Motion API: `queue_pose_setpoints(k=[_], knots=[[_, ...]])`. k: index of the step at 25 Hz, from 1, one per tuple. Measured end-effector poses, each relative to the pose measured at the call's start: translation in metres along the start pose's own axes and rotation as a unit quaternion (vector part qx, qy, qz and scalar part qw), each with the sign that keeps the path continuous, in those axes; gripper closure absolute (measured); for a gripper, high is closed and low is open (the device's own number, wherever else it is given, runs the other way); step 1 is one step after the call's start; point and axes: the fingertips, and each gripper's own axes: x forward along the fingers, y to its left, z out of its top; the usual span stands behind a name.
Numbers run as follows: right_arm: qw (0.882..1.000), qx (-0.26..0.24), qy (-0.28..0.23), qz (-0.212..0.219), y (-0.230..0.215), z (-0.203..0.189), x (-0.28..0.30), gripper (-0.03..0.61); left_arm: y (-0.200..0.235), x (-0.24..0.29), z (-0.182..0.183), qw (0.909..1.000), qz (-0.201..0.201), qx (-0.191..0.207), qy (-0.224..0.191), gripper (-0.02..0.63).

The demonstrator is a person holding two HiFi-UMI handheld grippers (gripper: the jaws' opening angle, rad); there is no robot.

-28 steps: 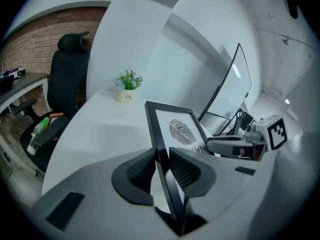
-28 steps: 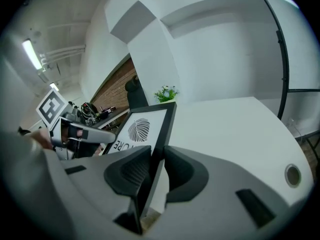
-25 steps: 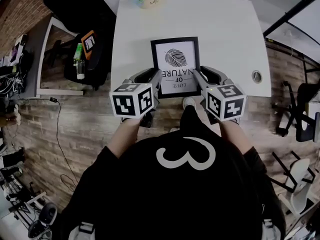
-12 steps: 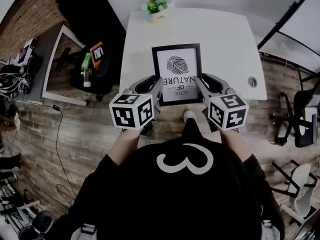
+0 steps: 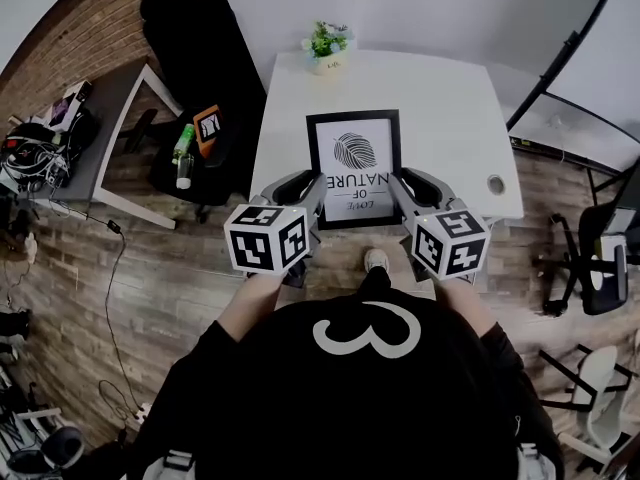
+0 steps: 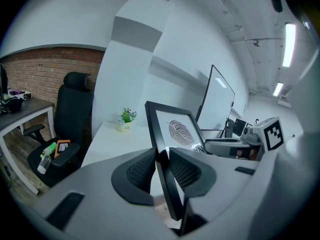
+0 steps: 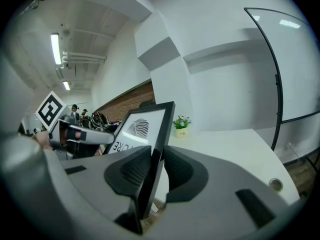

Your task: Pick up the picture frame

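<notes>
The left gripper is squeezing the left side bar of the thin black picture frame with a leaf print on white paper. Its two dark bumpy pads press on the front and back of that bar. The right gripper pinches the right side bar the same way. I think one tool holds each side so the frame cannot tip or spin. The pads sit only on the black edge, so they do not rub the picture.

The frame is up in the air, just over the near edge of the big white table, and it does not touch the table. Its picture side faces up at the person, and the words on it look upside down from the head view. A small white pot with a green plant stands at the far edge of the table, well apart from the frame. The pick-up looks done, or very nearly
</notes>
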Motion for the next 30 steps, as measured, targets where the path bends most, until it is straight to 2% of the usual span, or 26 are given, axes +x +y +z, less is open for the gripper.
queue_pose_setpoints(k=[8, 30], knots=[[1.000, -0.009, -0.015, 0.000, 0.022, 0.007, -0.012, 0.483, 0.000, -0.024, 0.006, 0.9999, -0.001, 0.008, -0.014, 0.518], [0.999, -0.009, -0.025, -0.022, 0.023, 0.009, -0.031, 0.483, -0.014, -0.030, 0.008, 0.9991, -0.028, 0.026, -0.020, 0.518]])
